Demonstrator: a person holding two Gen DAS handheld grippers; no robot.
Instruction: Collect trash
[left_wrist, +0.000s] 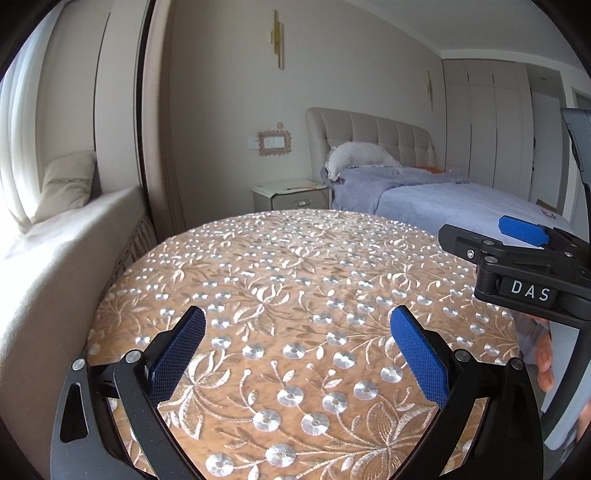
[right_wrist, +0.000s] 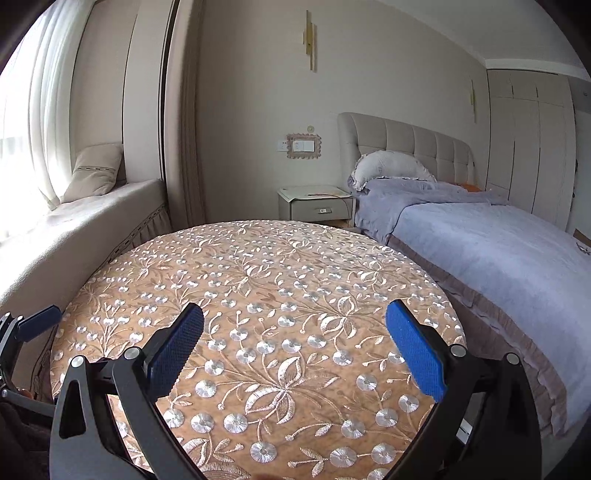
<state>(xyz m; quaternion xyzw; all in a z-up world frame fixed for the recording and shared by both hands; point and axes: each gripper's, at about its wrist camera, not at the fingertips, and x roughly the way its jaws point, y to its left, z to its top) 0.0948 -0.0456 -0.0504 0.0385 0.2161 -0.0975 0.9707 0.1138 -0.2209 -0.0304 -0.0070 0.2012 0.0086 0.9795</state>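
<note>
A round table with an orange floral embroidered cloth (left_wrist: 295, 295) (right_wrist: 266, 295) fills the foreground in both wrist views. No trash shows on it. My left gripper (left_wrist: 297, 332) hovers open above the cloth, with nothing between its blue pads. My right gripper (right_wrist: 293, 328) is also open and empty above the same cloth. In the left wrist view the right gripper's black body marked DAS (left_wrist: 524, 273) reaches in from the right edge. In the right wrist view a blue pad of the left gripper (right_wrist: 40, 323) shows at the left edge.
A bed with a lilac cover (right_wrist: 498, 251) stands to the right of the table, with a padded headboard (right_wrist: 406, 147) and a pillow (right_wrist: 391, 166). A bedside cabinet (right_wrist: 317, 203) is behind the table. A cushioned window seat (right_wrist: 92, 210) runs along the left. Fingers of a hand (left_wrist: 546, 365) show at the right.
</note>
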